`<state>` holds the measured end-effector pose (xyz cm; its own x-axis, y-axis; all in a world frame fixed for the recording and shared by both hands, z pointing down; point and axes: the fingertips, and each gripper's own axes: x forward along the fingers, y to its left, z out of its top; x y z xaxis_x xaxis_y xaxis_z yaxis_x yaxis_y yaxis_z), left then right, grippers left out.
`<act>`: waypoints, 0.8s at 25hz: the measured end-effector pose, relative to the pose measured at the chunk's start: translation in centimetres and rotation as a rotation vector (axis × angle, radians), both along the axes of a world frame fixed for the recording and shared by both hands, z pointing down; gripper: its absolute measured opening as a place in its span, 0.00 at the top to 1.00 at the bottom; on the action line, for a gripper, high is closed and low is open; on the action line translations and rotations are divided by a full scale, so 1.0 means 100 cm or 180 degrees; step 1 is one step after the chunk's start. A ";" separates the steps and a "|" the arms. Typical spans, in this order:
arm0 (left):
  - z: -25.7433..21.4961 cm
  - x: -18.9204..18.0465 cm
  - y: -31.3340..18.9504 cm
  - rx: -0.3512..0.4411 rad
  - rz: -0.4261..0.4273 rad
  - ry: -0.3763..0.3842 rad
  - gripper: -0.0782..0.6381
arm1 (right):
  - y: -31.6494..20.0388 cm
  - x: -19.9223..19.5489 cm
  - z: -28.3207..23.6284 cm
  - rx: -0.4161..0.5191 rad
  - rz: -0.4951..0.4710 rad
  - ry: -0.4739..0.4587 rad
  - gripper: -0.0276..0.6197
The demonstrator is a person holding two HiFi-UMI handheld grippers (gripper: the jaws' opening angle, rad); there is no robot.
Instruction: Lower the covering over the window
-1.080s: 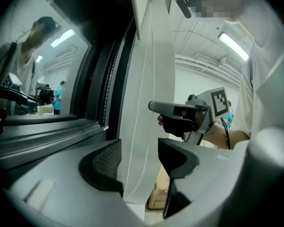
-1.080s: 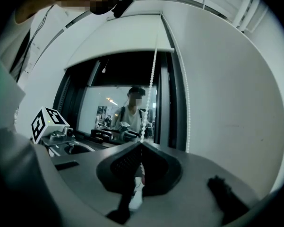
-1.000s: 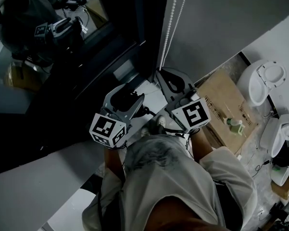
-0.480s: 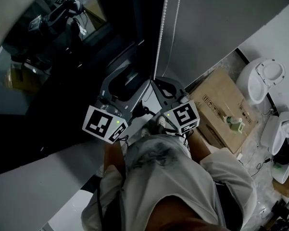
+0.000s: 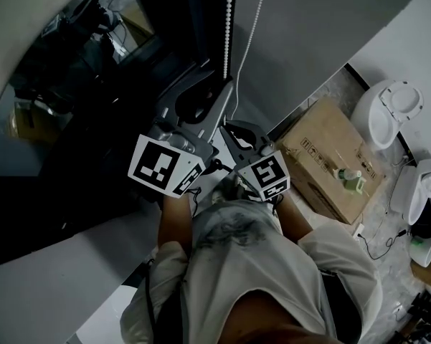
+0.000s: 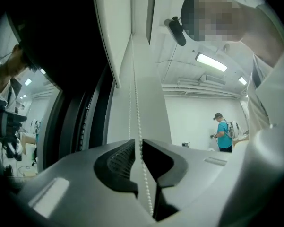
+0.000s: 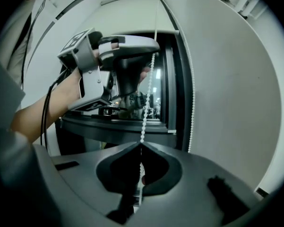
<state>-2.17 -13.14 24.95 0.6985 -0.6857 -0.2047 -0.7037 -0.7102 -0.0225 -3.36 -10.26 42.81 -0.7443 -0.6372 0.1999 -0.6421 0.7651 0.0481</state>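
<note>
The chain (image 5: pixel 228 27) hangs straight down along the right edge of the window (image 5: pixel 93 84), in front of the dark frame. Its other strand (image 5: pixel 254 20) drops just beside it, against the grey wall (image 5: pixel 323 27).

Your left gripper (image 6: pixel 138 141) is the higher one on the near strand. Its jaws have just been closing and they're down to a narrow slit with the chain running through it. There's a sliver of gap next to the beads though, so I wouldn't call that a pinch.

Your right gripper (image 7: pixel 141 145) is lower on the same strand, just under the left one. Its jaws are fully together and clamped on the beads right at the tips, and you can see more chain carrying on behind the pads. In the right gripper view the chain runs straight from those tips up to the left gripper, which sits roughly level with your hand (image 7: pixel 61 96) wrapped round its grip.

The glass is dark and mirrors your grippers back at you.

Further out, at the foot of the wall, there's a cardboard box (image 5: pixel 323 149) on the floor with a green bottle (image 5: pixel 351 180) lying on top. A white toilet (image 5: pixel 391 113) stands near its far corner. The left gripper view also catches a person in a teal top (image 6: pixel 222 134) well back, by a white wall.
</note>
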 end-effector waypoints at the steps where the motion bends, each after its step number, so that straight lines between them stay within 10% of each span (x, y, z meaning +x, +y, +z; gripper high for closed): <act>1: 0.000 0.000 0.000 0.0018 -0.0041 0.0002 0.87 | 0.000 0.000 0.000 0.0010 0.0003 0.0016 0.93; 9: 0.000 -0.001 0.001 -0.0096 -0.0012 0.0142 0.88 | 0.003 0.008 -0.015 0.0190 0.0028 0.0020 0.93; 20: 0.017 0.001 0.004 -0.0234 -0.0052 0.0064 0.88 | 0.005 0.042 -0.103 0.0453 0.0040 -0.0706 0.93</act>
